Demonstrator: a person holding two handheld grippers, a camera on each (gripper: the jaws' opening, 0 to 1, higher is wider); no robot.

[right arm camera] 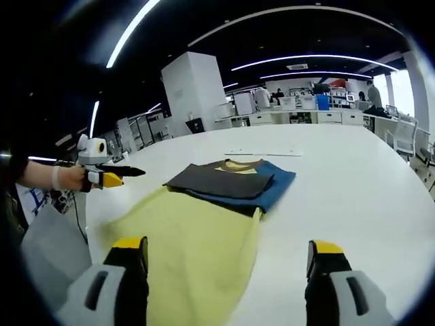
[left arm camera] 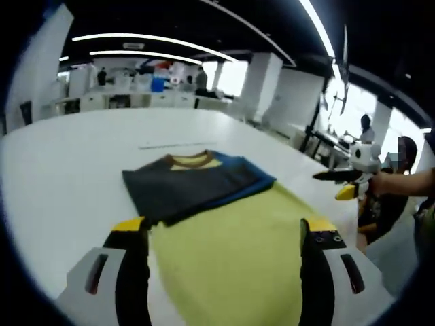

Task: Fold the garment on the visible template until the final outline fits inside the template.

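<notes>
T-shirt point(left arm camera: 197, 183) lies folded on white surface point(left arm camera: 68, 170), at far end of yellow template point(left arm camera: 238, 251). Soft, light, limp cloth; will sag and slide. Take blue edge nearest template. Left gripper point(left arm camera: 224, 234) fingers apart, empty; right gripper point(right arm camera: 228, 255) same.

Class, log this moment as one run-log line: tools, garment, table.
left tool: open, empty | right tool: open, empty | garment: partly folded, yellow part spread flat | table: white
</notes>
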